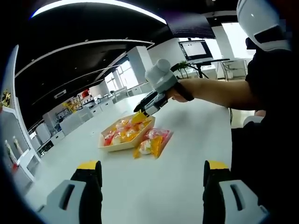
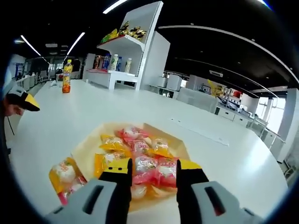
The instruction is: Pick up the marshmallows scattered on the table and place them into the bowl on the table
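- Right tool (image 2: pixel 150 179): my jaws stand apart with nothing between them, poised over the near edge of the bowl (image 2: pixel 84 149); in the left gripper view I see the same tool (image 1: pixel 145 110) above the bowl's (image 1: pixel 108 145) far end, carried by the person's hand (image 1: pixel 175 93).
- Left tool (image 1: pixel 152 175): my jaws are spread wide and empty, held back from the bowl over bare bench (image 1: pixel 154 186).
- Bowl: a shallow, square, tan tray on the white bench (image 2: pixel 224 158), holding a heap of wrapped marshmallows (image 2: pixel 138 151) in pink, yellow and orange packets.
- Loose marshmallows: in the left gripper view, packets (image 1: pixel 152 142) lie on the bench just beside the bowl, on its right; in the right gripper view, one packet (image 2: pixel 65 173) rests just beside the bowl's left corner.
- Surroundings: a drink bottle (image 2: pixel 67 77) stands well apart at the bench's far end; white shelves (image 2: pixel 124 42) carry further goods.
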Demonstrator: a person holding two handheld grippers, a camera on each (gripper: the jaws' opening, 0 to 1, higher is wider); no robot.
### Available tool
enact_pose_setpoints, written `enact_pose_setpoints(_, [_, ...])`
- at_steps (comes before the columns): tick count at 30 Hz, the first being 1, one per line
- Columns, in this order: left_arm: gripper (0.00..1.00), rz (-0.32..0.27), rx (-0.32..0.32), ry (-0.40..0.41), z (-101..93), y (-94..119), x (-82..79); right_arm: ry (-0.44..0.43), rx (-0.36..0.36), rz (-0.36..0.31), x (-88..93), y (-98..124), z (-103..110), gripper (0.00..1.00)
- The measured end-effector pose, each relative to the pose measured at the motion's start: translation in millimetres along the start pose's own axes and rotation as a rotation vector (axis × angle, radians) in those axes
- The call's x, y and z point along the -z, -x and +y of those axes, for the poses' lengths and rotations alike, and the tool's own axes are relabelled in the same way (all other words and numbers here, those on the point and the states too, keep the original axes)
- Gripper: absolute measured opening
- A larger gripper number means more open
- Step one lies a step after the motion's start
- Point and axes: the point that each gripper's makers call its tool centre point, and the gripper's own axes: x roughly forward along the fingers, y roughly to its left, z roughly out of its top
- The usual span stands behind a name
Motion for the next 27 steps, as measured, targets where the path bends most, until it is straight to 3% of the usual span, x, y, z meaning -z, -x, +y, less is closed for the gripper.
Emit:
enact_pose_setpoints(11, [0.89, -0.007, 0.001, -0.016, -5.3, 2, -6.5, -0.054, 0.021, -0.035, 2.8, 21, -10, 0.53])
enact_pose_setpoints(17, [0.89, -0.009, -0.001, -0.025, -8.7, 5, -10.2, -0.083, 0.000, -0.052, 2.1, 37, -9, 0.69])
enact_pose_setpoints(19, [0.89, -0.006, -0.002, -0.033, -10.6, 7, -11.7, -0.093, -0.008, -0.048, 3.0, 42, -7, 0.78])
enact_pose_setpoints(20, [0.89, -0.002, -0.001, -0.045, -12.7, 8, -12.5, -0.126, 0.006, -0.029, 7.0, 46, -9, 0.91])
enact_pose_setpoints(21, [0.89, 0.003, -0.001, -0.056, -14.1, 8, -12.7, -0.135, 0.008, -0.017, 9.5, 49, -11, 0.97])
enact_pose_setpoints(27, [0.89, -0.017, 0.003, -0.056, -21.6, 13, -19.6, -0.157, -0.038, 0.012, 19.2, 76, 1, 0.97])
